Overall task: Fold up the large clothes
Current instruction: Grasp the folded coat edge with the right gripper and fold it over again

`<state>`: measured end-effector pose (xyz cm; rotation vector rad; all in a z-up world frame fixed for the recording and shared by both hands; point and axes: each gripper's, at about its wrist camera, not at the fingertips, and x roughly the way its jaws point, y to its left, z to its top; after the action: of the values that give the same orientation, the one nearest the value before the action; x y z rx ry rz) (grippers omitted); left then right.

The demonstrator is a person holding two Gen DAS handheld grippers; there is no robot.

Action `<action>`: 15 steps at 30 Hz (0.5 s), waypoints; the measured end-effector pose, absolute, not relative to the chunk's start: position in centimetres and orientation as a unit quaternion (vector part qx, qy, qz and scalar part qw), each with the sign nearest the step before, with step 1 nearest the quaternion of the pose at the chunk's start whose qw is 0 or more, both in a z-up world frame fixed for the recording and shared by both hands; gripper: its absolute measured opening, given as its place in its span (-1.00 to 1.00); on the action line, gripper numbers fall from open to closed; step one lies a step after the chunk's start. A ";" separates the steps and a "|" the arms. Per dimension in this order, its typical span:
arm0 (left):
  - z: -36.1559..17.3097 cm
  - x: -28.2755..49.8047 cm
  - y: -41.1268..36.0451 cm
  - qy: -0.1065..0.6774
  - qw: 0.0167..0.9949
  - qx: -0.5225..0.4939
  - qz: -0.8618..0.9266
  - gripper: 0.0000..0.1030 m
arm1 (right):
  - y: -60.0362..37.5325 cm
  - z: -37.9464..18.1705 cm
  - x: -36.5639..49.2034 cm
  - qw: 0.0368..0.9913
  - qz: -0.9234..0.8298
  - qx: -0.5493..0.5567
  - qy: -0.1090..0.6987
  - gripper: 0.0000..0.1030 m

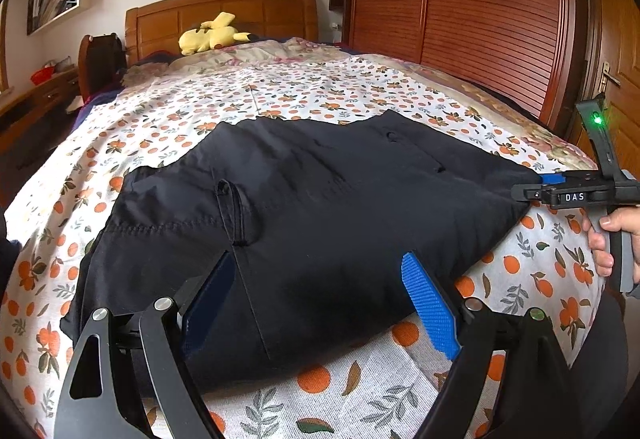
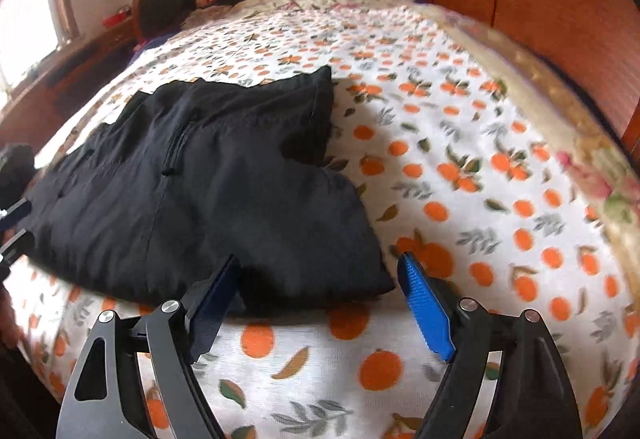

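Wooden wardrobe doors [image 1: 460, 7] and a headboard [image 1: 224, 13] close off the far side of the room, and a bed [image 1: 180, 111] under an orange-print sheet carries the work, a yellow plush [image 1: 208, 35] lying up at 12 o'clock by the headboard. On the near part of the sheet lies the dark garment [image 1: 312, 207], already doubled into a thick, roughly rectangular pad, its seams and a loop facing up; it sits close to the bed's near edge, probably so both hands can reach it without stretching. The left gripper [image 1: 320, 303] hangs low over the garment's near hem at 6 o'clock, jaws wide apart with cloth beneath them but nothing pinched, which reads as lining up for a fresh hold. The right gripper [image 2: 324, 299] stands at the garment's near right corner, jaws likewise spread, the corner lying between the pads [image 2: 426, 309] without being pressed; from the left wrist view it shows at 3 o'clock, level with the cloth's edge, a hand [image 1: 604, 239] on its handle. Both tools sitting at one edge suggests the next fold would be lifted from there.
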<state>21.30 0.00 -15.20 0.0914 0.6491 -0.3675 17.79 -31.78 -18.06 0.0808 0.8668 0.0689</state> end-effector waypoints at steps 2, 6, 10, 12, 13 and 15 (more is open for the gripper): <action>-15.3 21.4 0.0 0.318 0.930 0.045 -0.179 0.69 | -31.7 -18.4 18.2 0.902 0.042 0.061 0.426 0.50; -15.7 21.7 -0.1 0.322 0.929 0.045 -0.178 0.69 | -31.5 -18.7 18.9 0.896 0.055 0.091 0.430 0.35; -16.0 21.8 -0.3 0.326 0.927 0.048 -0.178 0.69 | -31.6 -19.2 19.4 0.893 0.061 0.108 0.433 0.01; -16.3 22.0 -0.5 0.329 0.926 0.051 -0.176 0.69 | -31.7 -19.0 19.4 0.892 0.070 0.117 0.430 -0.43; -16.4 22.0 -0.6 0.332 0.925 0.053 -0.176 0.69 | -31.7 -18.7 19.3 0.891 0.090 0.129 0.426 -0.67; -16.6 22.0 -0.7 0.335 0.924 0.058 -0.174 0.69 | -31.2 -17.3 18.8 0.902 0.099 0.121 0.403 -0.73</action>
<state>22.02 -0.72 -16.64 0.1200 0.6868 -0.3566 18.80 -31.18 -17.32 0.2503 0.8333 0.2054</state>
